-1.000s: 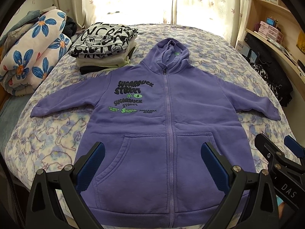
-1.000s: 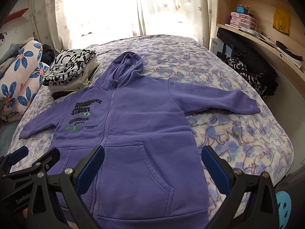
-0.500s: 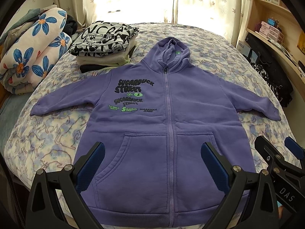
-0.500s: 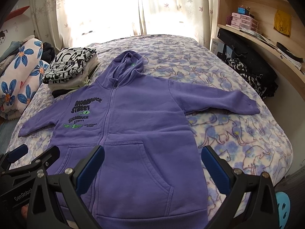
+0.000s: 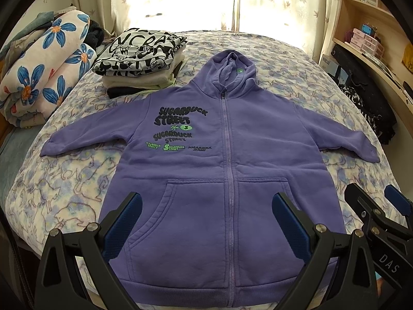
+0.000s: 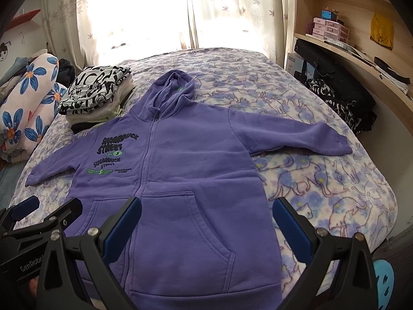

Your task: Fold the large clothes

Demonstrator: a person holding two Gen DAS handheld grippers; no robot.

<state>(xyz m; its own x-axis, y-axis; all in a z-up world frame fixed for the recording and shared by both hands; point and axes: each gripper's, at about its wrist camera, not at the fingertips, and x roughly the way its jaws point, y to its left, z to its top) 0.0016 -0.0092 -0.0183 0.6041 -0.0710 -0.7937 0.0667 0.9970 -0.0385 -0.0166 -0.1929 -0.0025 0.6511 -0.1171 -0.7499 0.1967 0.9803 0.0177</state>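
Observation:
A purple zip hoodie (image 5: 227, 170) with dark "Sugarduck Street" print lies flat, front up, on the bed, sleeves spread to both sides and hood toward the window; it also shows in the right wrist view (image 6: 180, 170). My left gripper (image 5: 206, 222) is open and empty, hovering above the hoodie's pocket near the hem. My right gripper (image 6: 206, 227) is open and empty above the hoodie's right pocket and hem. The right gripper also shows at the left wrist view's right edge (image 5: 379, 206), and the left gripper at the right wrist view's left edge (image 6: 49, 211).
A stack of folded clothes (image 5: 142, 59) topped by a black-and-white print sits at the far left of the bed. A rolled flowered blanket (image 5: 38, 72) lies left of it. A wooden shelf with boxes (image 6: 335, 33) and dark bags (image 6: 335, 90) runs along the right.
Both grippers have drawn back and risen slightly, so the hoodie sits a little lower and farther in each view. The hoodie has not moved.

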